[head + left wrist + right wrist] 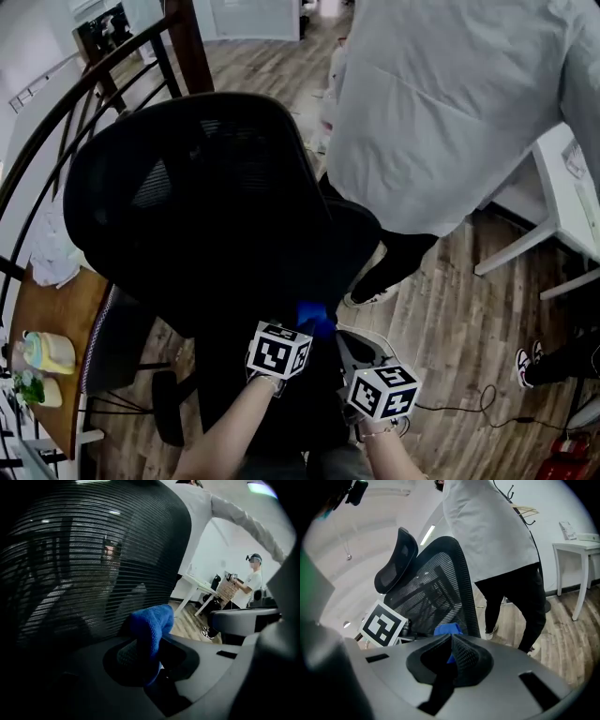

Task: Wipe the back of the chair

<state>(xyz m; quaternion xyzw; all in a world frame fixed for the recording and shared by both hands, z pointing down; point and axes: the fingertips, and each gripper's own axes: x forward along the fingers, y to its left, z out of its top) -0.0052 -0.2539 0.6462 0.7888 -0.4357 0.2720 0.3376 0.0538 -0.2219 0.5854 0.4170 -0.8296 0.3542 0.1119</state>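
Note:
A black mesh office chair shows its back (197, 197) from above in the head view. A blue cloth (316, 319) lies against the lower right part of that back, and my left gripper (305, 330) is shut on it. In the left gripper view the cloth (151, 629) bulges out of the jaws, right next to the mesh (84, 564). My right gripper (354, 339) hangs just right of the left one, apart from the chair. Its jaws (451, 641) are shut with nothing between them, and the cloth (447, 630) shows behind them beside the chair back (436, 588).
A person in a light shirt and dark trousers (441, 103) stands close behind the chair. A white table (572, 202) is at the right, a wooden tabletop (47, 319) with bottles and a dark railing (84, 84) at the left. A cable (469, 408) lies on the wood floor.

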